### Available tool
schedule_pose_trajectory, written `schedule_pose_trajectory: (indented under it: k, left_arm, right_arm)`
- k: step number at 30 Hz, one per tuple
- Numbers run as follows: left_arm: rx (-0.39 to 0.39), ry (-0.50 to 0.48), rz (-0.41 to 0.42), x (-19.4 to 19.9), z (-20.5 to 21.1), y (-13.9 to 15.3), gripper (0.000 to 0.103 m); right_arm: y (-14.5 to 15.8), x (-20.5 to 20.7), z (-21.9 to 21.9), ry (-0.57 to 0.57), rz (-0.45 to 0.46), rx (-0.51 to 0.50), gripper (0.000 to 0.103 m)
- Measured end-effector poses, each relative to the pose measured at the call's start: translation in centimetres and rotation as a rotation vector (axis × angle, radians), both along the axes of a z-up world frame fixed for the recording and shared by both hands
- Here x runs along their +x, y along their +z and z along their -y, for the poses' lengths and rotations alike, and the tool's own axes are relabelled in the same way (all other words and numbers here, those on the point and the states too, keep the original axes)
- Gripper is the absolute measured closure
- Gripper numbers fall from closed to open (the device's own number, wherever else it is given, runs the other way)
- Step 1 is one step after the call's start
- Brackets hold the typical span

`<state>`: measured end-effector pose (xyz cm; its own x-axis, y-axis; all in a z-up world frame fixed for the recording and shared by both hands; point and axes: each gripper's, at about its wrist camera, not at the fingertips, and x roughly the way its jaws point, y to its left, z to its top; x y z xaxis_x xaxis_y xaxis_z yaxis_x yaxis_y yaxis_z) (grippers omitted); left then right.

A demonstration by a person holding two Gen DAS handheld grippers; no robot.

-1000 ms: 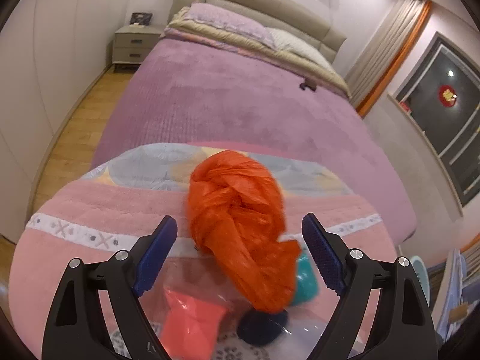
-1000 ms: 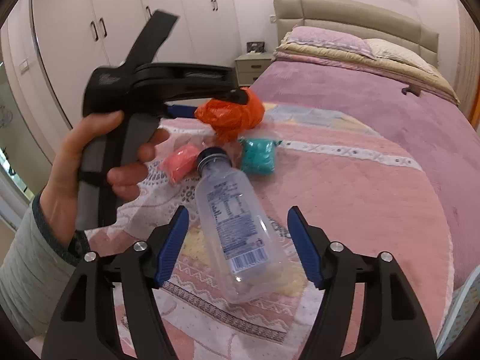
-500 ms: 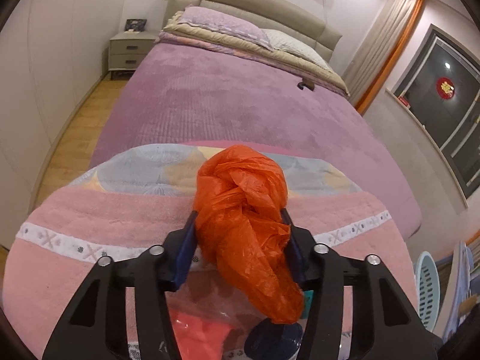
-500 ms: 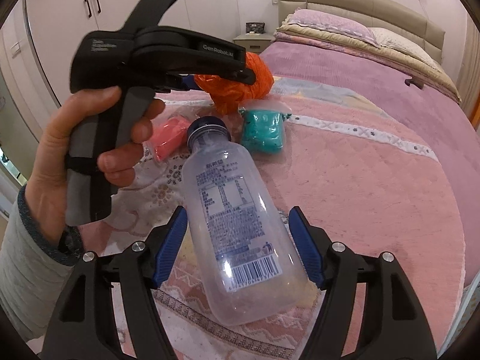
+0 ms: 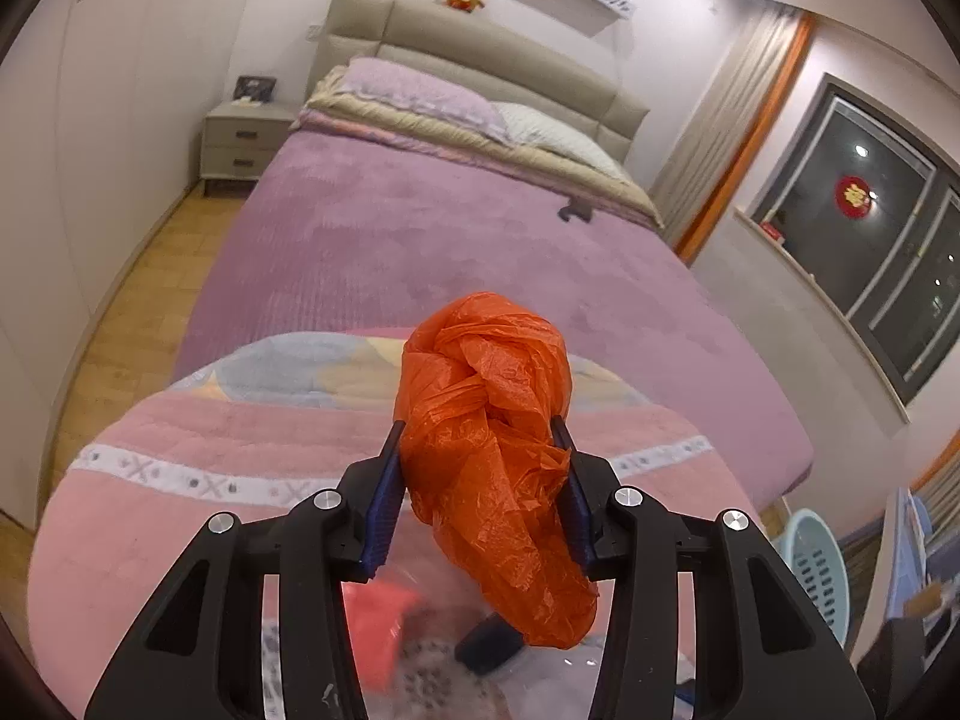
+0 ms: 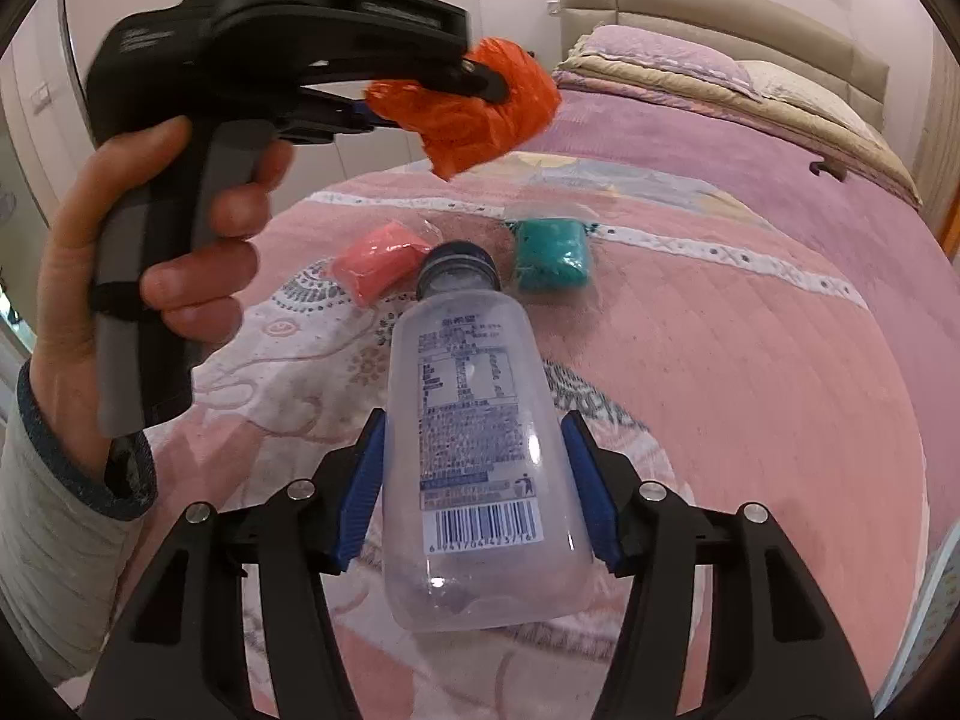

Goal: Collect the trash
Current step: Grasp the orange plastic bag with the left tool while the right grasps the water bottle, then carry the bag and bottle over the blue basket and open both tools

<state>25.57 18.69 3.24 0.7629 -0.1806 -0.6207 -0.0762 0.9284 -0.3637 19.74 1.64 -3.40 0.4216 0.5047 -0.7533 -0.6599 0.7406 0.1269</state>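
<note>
Trash first: the knotted orange plastic bag (image 5: 489, 420) is now clamped in my left hand-held gripper (image 5: 480, 480). Left wrist view: a second ago the blue pads stood wide on either side of it; the jaws have just been closing and now press into the crumpled plastic from both sides. The bag's tail hangs down past the pads. Below it, blurred, a pink packet (image 5: 378, 612) and a dark cap show on the pink quilt (image 5: 180, 480); the picture has shifted so that more of the headboard and ceiling shows than before. A pale blue basket (image 5: 819, 570) stands on the floor beyond the bed's right edge, which I judge a likely place for the trash.

Right wrist view: the orange bag (image 6: 474, 102) hangs clear of the quilt, where half a second ago it sat lower, just above the packets. So the lift is under way and this item counts as picked. My left hand (image 6: 138, 276) grips the handle. My right hand-held gripper (image 6: 480, 486) has just been narrowing around the clear plastic bottle (image 6: 474, 450), which lies on the quilt with its cap pointing away. The left pad looks to touch the bottle's wall; the right pad shows a slim gap, so I read it as not yet gripped. The pink packet (image 6: 378, 261) and a teal packet (image 6: 552, 255) lie untouched beyond the cap.
</note>
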Motion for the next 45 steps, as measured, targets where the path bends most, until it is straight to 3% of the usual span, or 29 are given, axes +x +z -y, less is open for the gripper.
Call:
schedule_pose_trajectory:
  k: [12, 22, 35, 45]
  left_arm:
    - [0.007, -0.110, 0.083, -5.5, 5.8, 3.7, 0.060]
    - [0.043, -0.242, 0.106, -7.1, 14.2, 4.9, 0.060]
    - [0.117, -0.510, 0.094, -5.8, 28.5, 3.2, 0.060]
    - [0.152, -0.636, 0.043, -4.3, 36.6, -0.6, 0.060]
  right_arm:
    - [2.6, -4.1, 6.9, -0.127, 0.010, 0.093, 0.051]
    - [5.0, -6.5, 16.8, -0.305, 0.050, 0.179, 0.051]
    - [5.7, -7.5, 33.2, -0.623, 0.088, 0.294, 0.051]
    - [2.7, -6.1, 40.3, -0.838, 0.061, 0.266, 0.051]
